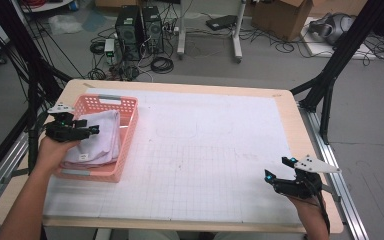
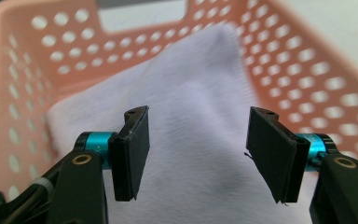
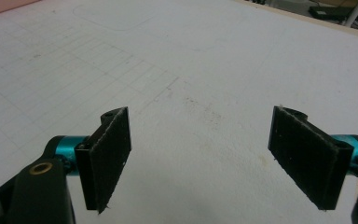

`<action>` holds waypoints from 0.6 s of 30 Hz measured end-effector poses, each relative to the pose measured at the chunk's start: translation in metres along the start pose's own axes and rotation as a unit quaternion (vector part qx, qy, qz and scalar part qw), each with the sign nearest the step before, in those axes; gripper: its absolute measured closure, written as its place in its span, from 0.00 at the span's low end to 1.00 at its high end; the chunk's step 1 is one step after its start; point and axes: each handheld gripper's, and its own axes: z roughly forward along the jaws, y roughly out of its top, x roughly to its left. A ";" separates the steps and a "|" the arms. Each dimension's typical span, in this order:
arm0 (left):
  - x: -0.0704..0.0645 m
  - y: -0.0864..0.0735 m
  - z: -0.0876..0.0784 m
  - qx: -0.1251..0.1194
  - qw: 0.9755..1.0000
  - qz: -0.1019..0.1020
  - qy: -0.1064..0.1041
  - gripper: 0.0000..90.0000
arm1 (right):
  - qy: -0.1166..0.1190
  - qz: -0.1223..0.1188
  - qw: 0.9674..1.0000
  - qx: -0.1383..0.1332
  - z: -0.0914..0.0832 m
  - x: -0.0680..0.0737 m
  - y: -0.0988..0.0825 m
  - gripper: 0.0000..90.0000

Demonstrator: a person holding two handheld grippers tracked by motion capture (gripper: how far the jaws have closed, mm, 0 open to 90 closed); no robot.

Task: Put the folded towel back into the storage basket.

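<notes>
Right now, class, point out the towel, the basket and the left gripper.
towel [image 1: 102, 135], high view, middle of the folded cloth
basket [image 1: 130, 131], high view, right side wall
left gripper [image 2: 196, 149], left gripper view, midway between the open jaw tips

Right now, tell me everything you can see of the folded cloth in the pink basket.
The folded cloth is pale lilac-white, soft and fleecy like a towel, with a small tag at its near edge. It lies in the pink perforated plastic basket at the table's left side, covering most of the floor. The left gripper hovers above it, jaws open, pads clear of the fabric.
</notes>
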 end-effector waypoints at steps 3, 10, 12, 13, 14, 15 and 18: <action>-0.002 -0.003 0.010 0.035 0.999 0.002 0.005 0.45 | -0.002 0.000 1.000 -0.003 -0.001 -0.001 0.000 0.22; -0.005 -0.003 0.024 0.058 0.998 0.006 -0.039 0.47 | 0.002 0.000 1.000 0.001 0.001 -0.001 0.000 0.22; -0.007 -0.002 0.024 0.047 0.998 0.006 -0.044 0.47 | 0.004 -0.001 1.000 0.001 0.002 -0.001 0.000 0.22; -0.007 0.000 0.023 0.033 0.998 0.002 -0.047 0.47 | 0.004 0.000 1.000 0.000 0.003 -0.001 0.000 0.22; -0.008 0.001 0.021 0.017 0.999 -0.009 -0.049 0.46 | 0.004 0.000 1.000 0.001 0.003 -0.001 0.001 0.22; -0.008 0.002 0.019 -0.003 0.998 -0.022 -0.053 0.44 | 0.004 0.001 1.000 0.001 0.003 0.000 0.001 0.22; -0.011 0.008 0.006 -0.080 0.994 -0.042 -0.061 0.41 | 0.004 0.001 1.000 -0.001 0.001 -0.001 0.001 0.22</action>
